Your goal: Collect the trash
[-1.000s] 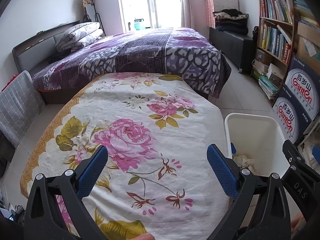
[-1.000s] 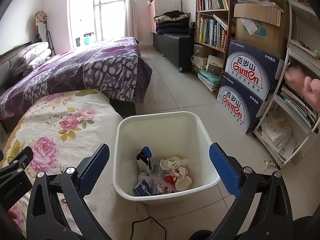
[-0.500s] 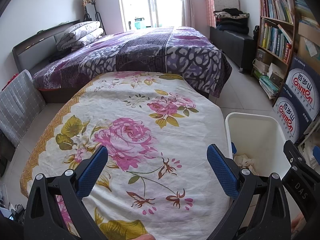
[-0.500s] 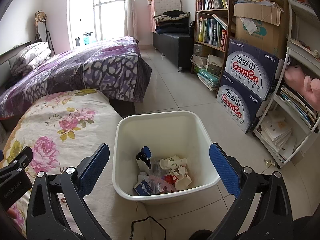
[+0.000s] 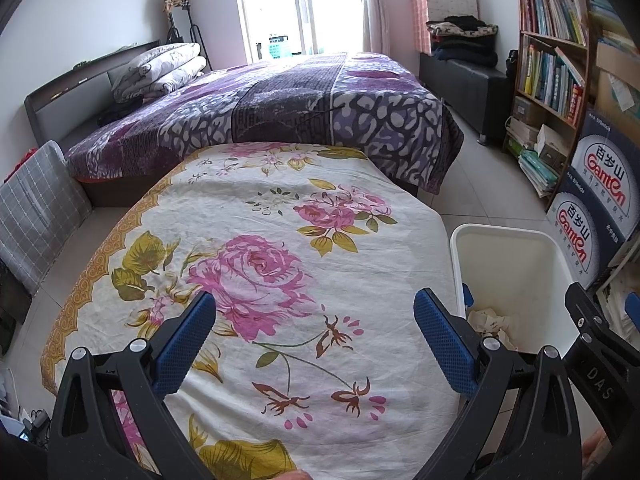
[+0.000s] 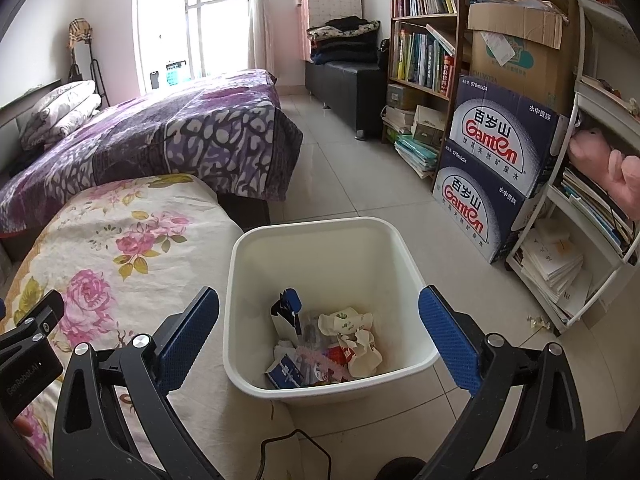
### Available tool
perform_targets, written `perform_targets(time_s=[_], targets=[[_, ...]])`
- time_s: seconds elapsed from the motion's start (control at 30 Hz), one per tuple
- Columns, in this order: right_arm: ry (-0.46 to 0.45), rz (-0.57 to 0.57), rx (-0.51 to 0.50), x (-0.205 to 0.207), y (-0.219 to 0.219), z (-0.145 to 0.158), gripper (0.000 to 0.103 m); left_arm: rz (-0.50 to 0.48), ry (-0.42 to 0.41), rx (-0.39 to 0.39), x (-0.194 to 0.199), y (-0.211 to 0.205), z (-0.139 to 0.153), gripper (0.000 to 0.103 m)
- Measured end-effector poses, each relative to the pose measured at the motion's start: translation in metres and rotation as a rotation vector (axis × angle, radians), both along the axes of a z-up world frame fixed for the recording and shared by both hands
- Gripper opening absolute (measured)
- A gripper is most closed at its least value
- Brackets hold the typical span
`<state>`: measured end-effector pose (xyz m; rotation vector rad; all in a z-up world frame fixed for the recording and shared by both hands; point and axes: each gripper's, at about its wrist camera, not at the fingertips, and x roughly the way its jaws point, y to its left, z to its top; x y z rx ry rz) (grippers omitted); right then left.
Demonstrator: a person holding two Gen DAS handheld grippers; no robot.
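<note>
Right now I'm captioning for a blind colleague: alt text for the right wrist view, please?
A white bin on the tiled floor holds crumpled paper and wrappers, framed by the open right gripper. A flowered table stands left, bookshelves right.

Left gripper (image 5: 314,340): black plastic arms showing triangular cutouts, silver screw heads gleaming at the pivots, blue dimpled pads (image 5: 185,347) lining both fingers. Right gripper (image 6: 320,340): matching build, a thin black cable (image 6: 296,446) looping below. White lettering "DAS" and "GenRobot.AI" showing on the housings.
</note>
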<state>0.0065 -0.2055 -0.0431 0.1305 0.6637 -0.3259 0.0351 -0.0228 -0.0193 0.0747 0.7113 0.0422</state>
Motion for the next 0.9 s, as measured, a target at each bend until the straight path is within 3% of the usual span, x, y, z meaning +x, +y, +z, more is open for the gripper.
perform_targets(time_s=[0.9], targets=[[0.019,0.048,0.002,0.0025,0.0024,0.0055,0.096,0.002,0.006,0.024,0.0022,0.0025,-0.0059,0.096]])
